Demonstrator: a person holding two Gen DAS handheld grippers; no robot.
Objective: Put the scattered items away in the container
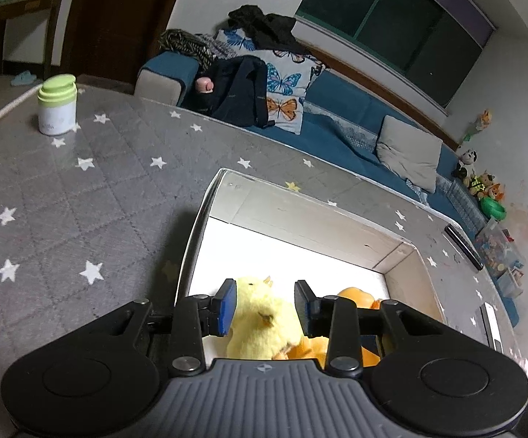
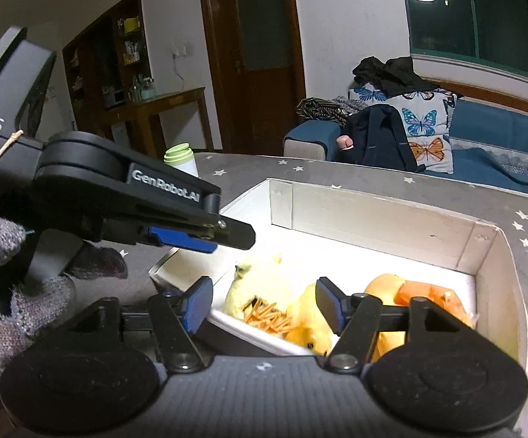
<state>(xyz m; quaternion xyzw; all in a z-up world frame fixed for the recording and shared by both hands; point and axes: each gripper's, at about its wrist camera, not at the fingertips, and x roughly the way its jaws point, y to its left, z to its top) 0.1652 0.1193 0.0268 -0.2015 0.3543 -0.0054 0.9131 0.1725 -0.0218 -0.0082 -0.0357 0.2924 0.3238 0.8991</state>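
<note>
A white open box (image 1: pixel 300 219) sits on the grey star-patterned table (image 1: pixel 81 200). Inside lie a yellow plush chick (image 1: pixel 260 314) and an orange toy (image 1: pixel 355 297). My left gripper (image 1: pixel 265 306) hovers over the box, jaws open, blue pads either side of the chick without pressing it. In the right wrist view the box (image 2: pixel 373 215) holds the yellow plush (image 2: pixel 260 284), an orange toy (image 2: pixel 420 292) and orange strands (image 2: pixel 271 315). My right gripper (image 2: pixel 264 303) is open and empty over the box's near rim. The left gripper (image 2: pixel 205 237) shows there from the side above the box.
A white bottle with a green lid (image 1: pixel 57 106) stands on the table's far left. A dark remote (image 1: pixel 462 246) lies near the right edge. A blue sofa (image 1: pixel 336 127) with cushions and clothes is behind the table.
</note>
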